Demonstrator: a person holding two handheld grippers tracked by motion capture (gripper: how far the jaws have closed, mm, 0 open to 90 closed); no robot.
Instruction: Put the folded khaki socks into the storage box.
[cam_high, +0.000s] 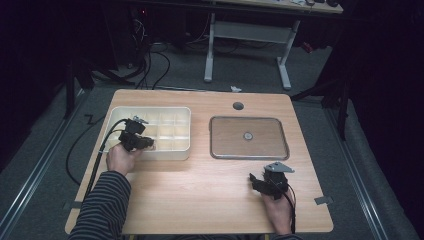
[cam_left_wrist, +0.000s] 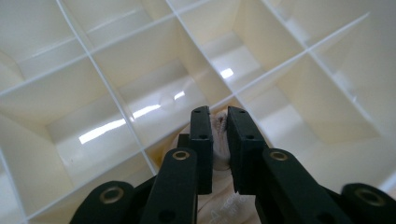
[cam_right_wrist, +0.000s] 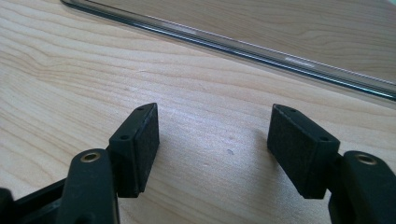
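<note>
From above, my left tongs (cam_high: 142, 142) sit over the white box (cam_high: 176, 116) at about 9 o'clock on the table (cam_high: 200, 185). My right tongs (cam_high: 256, 181) rest at 5 o'clock, near the tray (cam_high: 215, 150).

Looking along my left tongs (cam_left_wrist: 219, 122), they pinch a small pale wooden thing (cam_left_wrist: 221, 140) over the box's little rooms (cam_left_wrist: 154, 84).

Looking along my right tongs (cam_right_wrist: 212, 123), they are wide apart, holding nothing, over bare wood (cam_right_wrist: 70, 70), with the tray's shiny edge (cam_right_wrist: 233, 44) at 12 o'clock.

a pale wooden piece (cam_left_wrist: 220, 140) sits pinched between black jaws inside the cream divided box (cam_high: 172, 117).
</note>
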